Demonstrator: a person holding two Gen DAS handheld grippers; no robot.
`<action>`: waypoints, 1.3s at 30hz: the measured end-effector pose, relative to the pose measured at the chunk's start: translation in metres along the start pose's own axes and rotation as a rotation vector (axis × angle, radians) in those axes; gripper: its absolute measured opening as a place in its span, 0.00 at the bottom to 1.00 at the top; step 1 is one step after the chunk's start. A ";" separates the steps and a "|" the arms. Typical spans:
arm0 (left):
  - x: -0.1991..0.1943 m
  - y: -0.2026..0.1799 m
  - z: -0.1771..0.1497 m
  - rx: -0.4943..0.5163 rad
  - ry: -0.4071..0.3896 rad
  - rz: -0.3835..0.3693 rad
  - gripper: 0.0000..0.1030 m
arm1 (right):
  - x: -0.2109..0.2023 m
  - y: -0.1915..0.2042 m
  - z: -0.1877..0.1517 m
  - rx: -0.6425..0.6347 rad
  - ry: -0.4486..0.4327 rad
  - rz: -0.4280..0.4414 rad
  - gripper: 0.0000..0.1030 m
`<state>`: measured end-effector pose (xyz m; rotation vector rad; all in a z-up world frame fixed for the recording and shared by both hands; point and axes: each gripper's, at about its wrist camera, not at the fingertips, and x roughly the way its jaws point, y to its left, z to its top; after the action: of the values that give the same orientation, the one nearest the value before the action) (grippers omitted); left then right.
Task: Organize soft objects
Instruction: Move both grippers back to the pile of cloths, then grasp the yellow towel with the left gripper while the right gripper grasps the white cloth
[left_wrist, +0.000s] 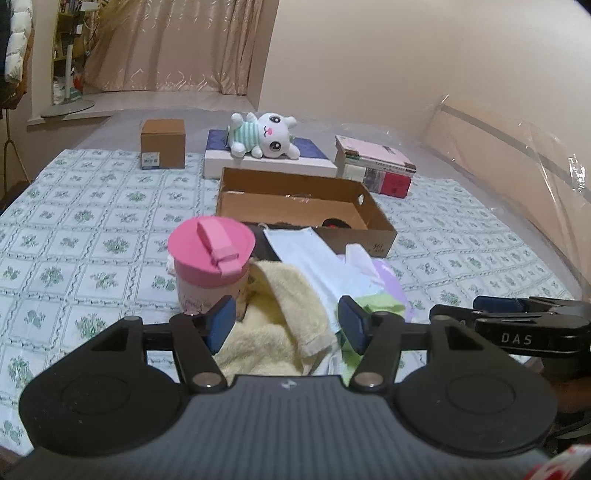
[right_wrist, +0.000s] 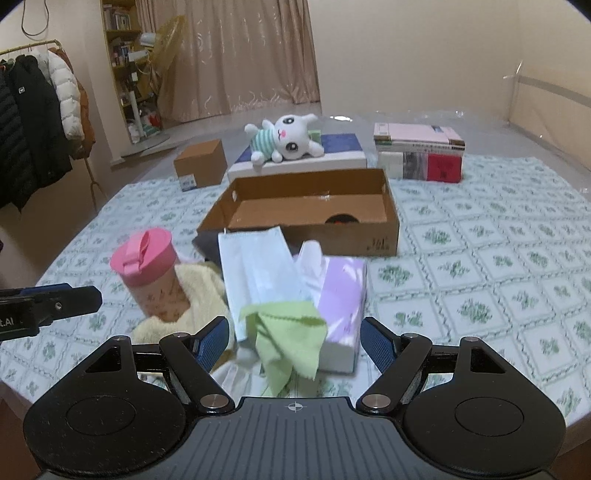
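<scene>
A heap of soft things lies on the patterned bed cover in front of an open cardboard box (left_wrist: 354, 240) (right_wrist: 306, 236). My left gripper (left_wrist: 287, 325) is open, its blue pads on either side of a pale yellow towel (left_wrist: 273, 317) without pressing on it. My right gripper (right_wrist: 294, 345) is open over a light green cloth (right_wrist: 288, 332) that lies against a purple tissue pack (right_wrist: 341, 295). A white-blue flat pack (right_wrist: 255, 269) leans on the heap. A pink lidded cup (left_wrist: 210, 254) (right_wrist: 151, 273) stands on the towel's left. A white plush bunny (left_wrist: 266, 134) lies behind the box.
The bunny rests on a white and blue box (left_wrist: 269, 164). A small brown carton (left_wrist: 162, 144) sits to its left and a stack of books (left_wrist: 376, 170) to its right. Coats (right_wrist: 33, 122) hang at the far left. Clear plastic sheeting (left_wrist: 517, 147) covers the right side.
</scene>
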<state>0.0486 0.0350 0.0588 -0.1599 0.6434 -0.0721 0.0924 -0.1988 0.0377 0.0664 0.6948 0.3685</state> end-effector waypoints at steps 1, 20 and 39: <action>0.001 0.000 -0.003 0.001 0.002 0.004 0.56 | 0.000 0.001 -0.002 0.000 0.003 0.000 0.76; 0.015 0.020 -0.040 -0.003 0.059 0.064 0.56 | 0.002 0.010 -0.032 -0.035 -0.030 0.036 0.76; 0.070 0.018 -0.059 0.051 0.135 0.037 0.56 | 0.040 0.009 -0.055 -0.068 0.039 0.086 0.75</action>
<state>0.0693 0.0370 -0.0316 -0.0948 0.7780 -0.0642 0.0831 -0.1795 -0.0270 0.0251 0.7192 0.4768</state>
